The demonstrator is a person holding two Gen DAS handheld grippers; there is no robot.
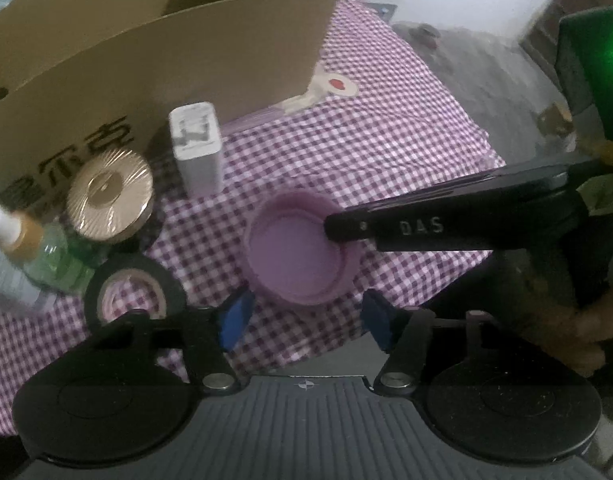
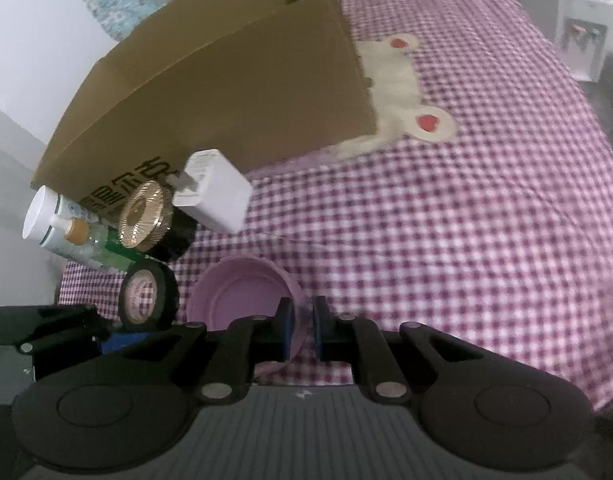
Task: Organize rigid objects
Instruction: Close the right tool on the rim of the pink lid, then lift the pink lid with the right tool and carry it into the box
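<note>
A purple round lid (image 1: 300, 254) lies open side up on the checked cloth, also seen in the right wrist view (image 2: 242, 296). My right gripper (image 2: 303, 330) is shut on its right rim; its black fingers (image 1: 426, 224) reach in from the right in the left wrist view. My left gripper (image 1: 306, 320) is open and empty just in front of the lid. A white charger (image 1: 196, 146), a gold-lidded jar (image 1: 110, 194), a black tape roll (image 1: 134, 294) and a green bottle (image 1: 50, 260) stand left of the lid, before the cardboard box (image 1: 146, 52).
A white tube (image 2: 46, 216) lies at the far left beside the bottle. A purple-and-white checked cloth (image 2: 466, 220) covers the bed, with a cream appliqué (image 2: 402, 92) next to the box. The floor (image 1: 486, 64) lies beyond the bed's right edge.
</note>
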